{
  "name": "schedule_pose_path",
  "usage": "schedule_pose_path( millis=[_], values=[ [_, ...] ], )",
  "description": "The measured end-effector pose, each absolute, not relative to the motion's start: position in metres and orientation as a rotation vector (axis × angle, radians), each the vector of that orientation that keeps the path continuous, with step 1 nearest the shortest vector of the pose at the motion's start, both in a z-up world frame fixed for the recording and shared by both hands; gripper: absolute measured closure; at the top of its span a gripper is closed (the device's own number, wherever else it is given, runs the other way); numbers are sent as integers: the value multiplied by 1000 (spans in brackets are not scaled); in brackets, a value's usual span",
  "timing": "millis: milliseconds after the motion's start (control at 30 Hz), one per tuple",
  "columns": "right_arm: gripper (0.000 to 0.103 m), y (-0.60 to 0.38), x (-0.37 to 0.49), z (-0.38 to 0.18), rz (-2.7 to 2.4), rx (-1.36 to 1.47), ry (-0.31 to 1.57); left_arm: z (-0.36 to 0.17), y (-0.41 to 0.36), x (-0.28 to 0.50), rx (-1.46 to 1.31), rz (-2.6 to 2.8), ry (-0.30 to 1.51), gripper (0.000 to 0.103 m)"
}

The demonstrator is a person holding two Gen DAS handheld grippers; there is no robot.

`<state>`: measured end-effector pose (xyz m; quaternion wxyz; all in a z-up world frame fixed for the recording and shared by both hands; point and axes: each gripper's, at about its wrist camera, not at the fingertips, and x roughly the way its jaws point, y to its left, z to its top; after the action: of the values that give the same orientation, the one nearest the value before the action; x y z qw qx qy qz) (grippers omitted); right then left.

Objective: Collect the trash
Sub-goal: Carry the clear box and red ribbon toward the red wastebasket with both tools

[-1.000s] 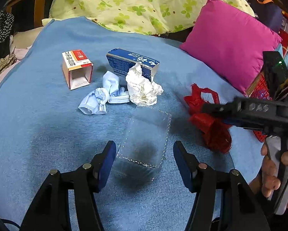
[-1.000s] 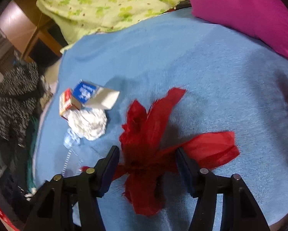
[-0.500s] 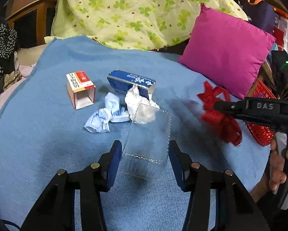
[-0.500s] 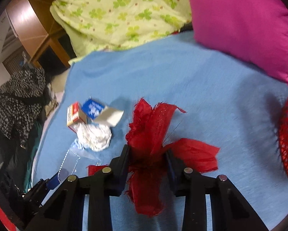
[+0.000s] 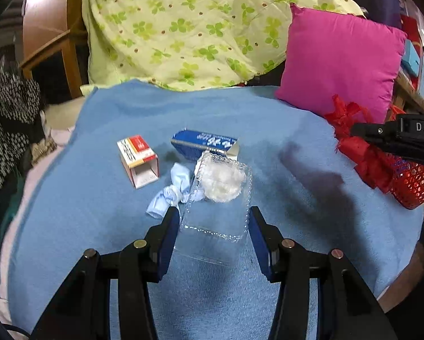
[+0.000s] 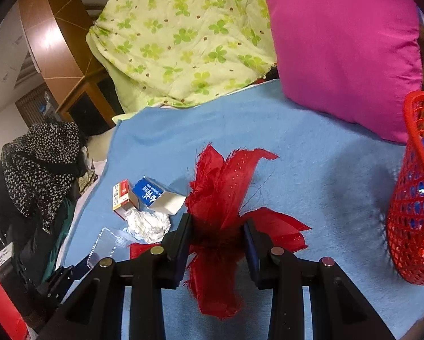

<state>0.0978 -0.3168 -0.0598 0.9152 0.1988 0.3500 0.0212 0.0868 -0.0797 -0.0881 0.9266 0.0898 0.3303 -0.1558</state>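
Clamping clear plastic clamshell box (image 5: 216,212) in left gripper (image 5: 214,236), crumpled white tissue (image 5: 221,181) behind; right gripper (image 6: 217,243) pinching red fabric scrap (image 6: 226,198), red mesh basket (image 6: 416,198) alongside.

A plain blue blanket (image 5: 240,119) carries a dark blue box (image 5: 203,143) with white lettering, a red, white and orange carton (image 5: 138,155), a clear plastic tray (image 5: 216,221), red ribbon (image 6: 223,195), a magenta pillow (image 5: 339,62) and a clover-printed pale green quilt (image 5: 183,28).
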Motion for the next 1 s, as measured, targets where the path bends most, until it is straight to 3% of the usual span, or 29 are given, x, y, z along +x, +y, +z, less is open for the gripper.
schedule_pose_path(
  millis=[1000],
  values=[
    [66,-361,30,1,17,427,396,-1,-151,48,307,-326,522,51]
  ],
)
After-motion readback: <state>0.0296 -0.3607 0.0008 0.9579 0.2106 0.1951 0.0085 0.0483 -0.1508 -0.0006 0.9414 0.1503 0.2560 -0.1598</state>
